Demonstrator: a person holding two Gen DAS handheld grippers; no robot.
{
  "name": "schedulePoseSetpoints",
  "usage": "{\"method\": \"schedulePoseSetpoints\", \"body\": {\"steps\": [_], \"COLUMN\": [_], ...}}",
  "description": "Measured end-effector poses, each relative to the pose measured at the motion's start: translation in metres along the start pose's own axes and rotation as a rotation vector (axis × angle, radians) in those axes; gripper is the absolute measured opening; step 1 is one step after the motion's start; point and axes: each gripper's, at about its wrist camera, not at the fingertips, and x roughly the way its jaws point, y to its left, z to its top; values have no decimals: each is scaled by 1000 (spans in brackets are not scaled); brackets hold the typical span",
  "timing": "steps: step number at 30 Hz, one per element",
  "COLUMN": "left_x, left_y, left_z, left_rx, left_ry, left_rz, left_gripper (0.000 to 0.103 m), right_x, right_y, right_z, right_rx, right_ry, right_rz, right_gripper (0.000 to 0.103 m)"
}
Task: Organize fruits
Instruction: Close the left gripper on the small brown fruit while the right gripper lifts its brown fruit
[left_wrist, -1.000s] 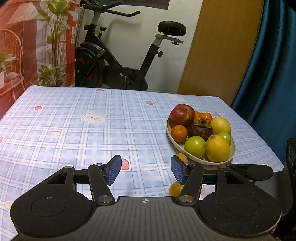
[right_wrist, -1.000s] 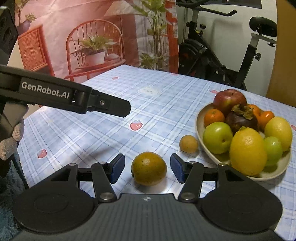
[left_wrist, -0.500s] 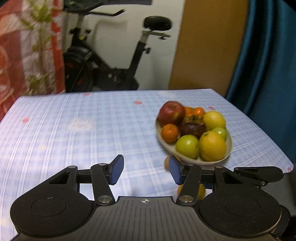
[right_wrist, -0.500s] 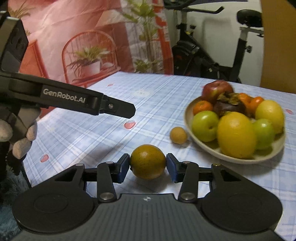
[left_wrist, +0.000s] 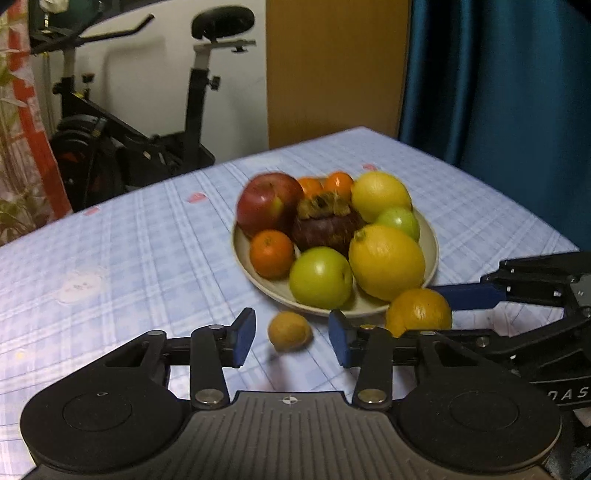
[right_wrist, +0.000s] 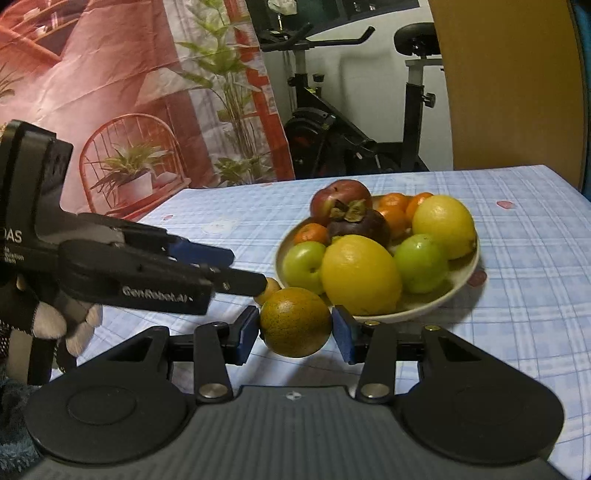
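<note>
Right gripper: clamped on the orange, pads pressing both flanks; closing finished a moment ago.
Orange: held just in front of the plate rim, beside the big lemon; whether clear of the bench cannot be told.
Left gripper: fingers parted on either side of the small brown fruit, no pad touching; gap narrowing over the last instant.
Small fruit: on the bench, just short of the plate rim, near the green apple.
Plate: heaped full, with red apple, mangosteen, tangerines, lemons and green fruit packed tight.
Risk, drop-off: hardly a free spot on the plate; an orange set on the heap likely rolls off or knocks a neighbour over the rim.
Risk, small fruit: round and light; one pad landing first could nudge it away under the rim.
Risk, clash: both grippers crowd the same near edge; crossing paths could bump the orange loose.
</note>
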Motion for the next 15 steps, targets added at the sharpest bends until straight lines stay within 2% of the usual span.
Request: {"method": "schedulePoseSetpoints", "body": {"steps": [11, 15], "left_x": [21, 22], "left_y": [6, 5], "left_z": [-4, -5], "left_rx": [-56, -59], "left_ry": [41, 36], "left_rz": [-24, -32], "left_gripper": [43, 34], "right_x": [-2, 1], "right_y": [-3, -3], "right_z": [-2, -1], "right_rx": [22, 26], "right_ry": [-1, 5], "right_rz": [-38, -37], "right_gripper": [46, 46]}}
